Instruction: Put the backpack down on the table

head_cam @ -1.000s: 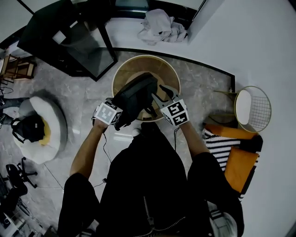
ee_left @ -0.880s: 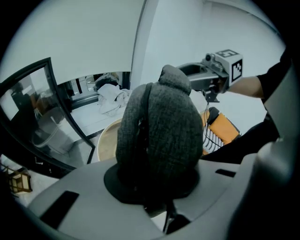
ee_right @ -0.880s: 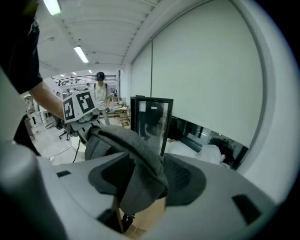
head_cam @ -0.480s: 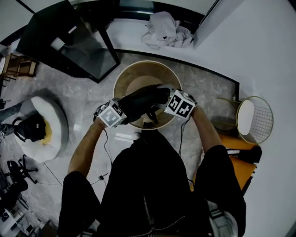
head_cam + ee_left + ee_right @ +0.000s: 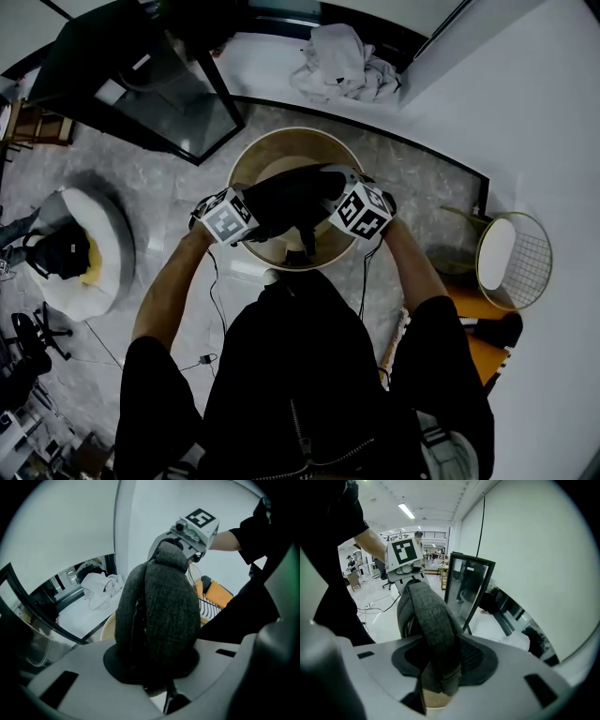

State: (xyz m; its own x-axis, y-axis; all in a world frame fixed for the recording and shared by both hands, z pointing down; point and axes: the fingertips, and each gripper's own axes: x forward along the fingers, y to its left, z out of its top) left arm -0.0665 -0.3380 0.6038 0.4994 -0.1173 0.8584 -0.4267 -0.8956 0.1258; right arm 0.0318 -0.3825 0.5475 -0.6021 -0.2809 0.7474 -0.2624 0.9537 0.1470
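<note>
We look down on a grey marbled floor [image 5: 178, 187] with a white heap of cloth [image 5: 342, 56] on a pale ledge at the far side. Just ahead of us stands the round tan wooden table with a golden rim [image 5: 281, 150]. Over its middle hangs the dark grey fabric backpack [image 5: 291, 195], stretched sideways between our two tools, and we cannot tell whether its underside touches the tabletop yet. The left gripper [image 5: 150, 660] is clenched on one end of the bag, its black pads pressed into the coarse grey weave. The right gripper [image 5: 443, 660] has just been closing its jaws, and a fold of the same fabric now sits pinched between its pads. That is the change. A second ago the right tool stood beside the bag with its jaws apart, and the bag sloped from the left tool alone near the table's near edge. Half a second ago it had reached the fabric. Both hands have since carried the bag further in over the table. We judge the carry nearly done: what remains is lowering the bag until the table bears it, then letting go on both sides.
</note>
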